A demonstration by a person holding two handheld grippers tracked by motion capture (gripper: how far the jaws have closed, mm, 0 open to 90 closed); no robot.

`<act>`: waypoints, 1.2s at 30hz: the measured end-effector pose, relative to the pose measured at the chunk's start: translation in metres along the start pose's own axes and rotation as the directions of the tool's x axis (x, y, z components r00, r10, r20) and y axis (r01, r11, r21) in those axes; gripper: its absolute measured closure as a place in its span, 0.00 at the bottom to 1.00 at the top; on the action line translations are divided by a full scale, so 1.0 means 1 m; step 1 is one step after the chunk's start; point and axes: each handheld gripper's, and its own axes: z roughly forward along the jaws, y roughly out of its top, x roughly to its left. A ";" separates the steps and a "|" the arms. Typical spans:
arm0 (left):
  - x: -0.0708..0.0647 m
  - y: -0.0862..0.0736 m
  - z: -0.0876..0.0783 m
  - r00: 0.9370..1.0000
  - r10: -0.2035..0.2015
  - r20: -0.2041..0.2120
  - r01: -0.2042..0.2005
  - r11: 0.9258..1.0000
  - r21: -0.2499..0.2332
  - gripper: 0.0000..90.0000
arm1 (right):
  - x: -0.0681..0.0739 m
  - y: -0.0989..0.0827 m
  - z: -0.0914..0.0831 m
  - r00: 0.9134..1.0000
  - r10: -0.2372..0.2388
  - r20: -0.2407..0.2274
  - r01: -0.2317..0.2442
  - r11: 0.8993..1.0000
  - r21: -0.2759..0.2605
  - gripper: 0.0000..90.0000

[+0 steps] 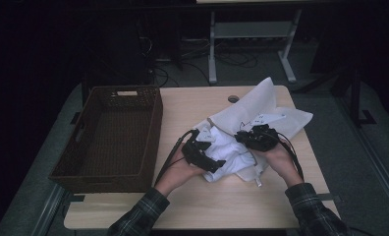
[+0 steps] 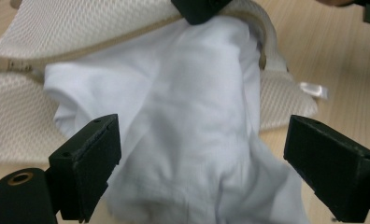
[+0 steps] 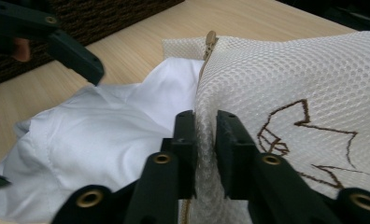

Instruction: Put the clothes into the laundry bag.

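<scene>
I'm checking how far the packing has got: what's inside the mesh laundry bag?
A white garment sits partly in the mesh laundry bag, most of it spilling from the zipped opening onto the table. The mesh hides whatever lies deeper.

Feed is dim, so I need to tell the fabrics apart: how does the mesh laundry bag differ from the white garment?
The mesh laundry bag is cream, honeycomb-textured, with a tan zipper and brown stitched drawing; the white garment is smooth, plain white. The right gripper pinches the bag's edge; the garment lies unclamped between the left gripper's open jaws. Both lie crumpled together on the wooden table.
</scene>
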 end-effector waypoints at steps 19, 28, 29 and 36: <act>-0.006 -0.022 0.007 1.000 -0.008 0.010 0.007 0.999 0.042 0.06 | -0.015 -0.026 -0.052 0.997 0.079 0.028 -0.078 0.996 -0.041 0.58; -0.005 -0.031 0.008 0.999 -0.020 0.029 0.018 0.997 0.068 0.03 | -0.003 -0.060 -0.053 0.996 0.069 0.047 -0.072 0.996 0.050 0.61; -0.005 -0.031 0.008 0.999 -0.020 0.029 0.018 0.997 0.068 0.03 | -0.002 -0.063 -0.051 0.997 0.056 0.056 -0.059 0.996 0.072 0.61; -0.009 -0.034 0.016 0.998 -0.023 0.052 0.018 0.995 0.098 0.03 | 0.004 -0.070 -0.037 0.995 0.033 0.090 -0.043 0.994 0.102 0.62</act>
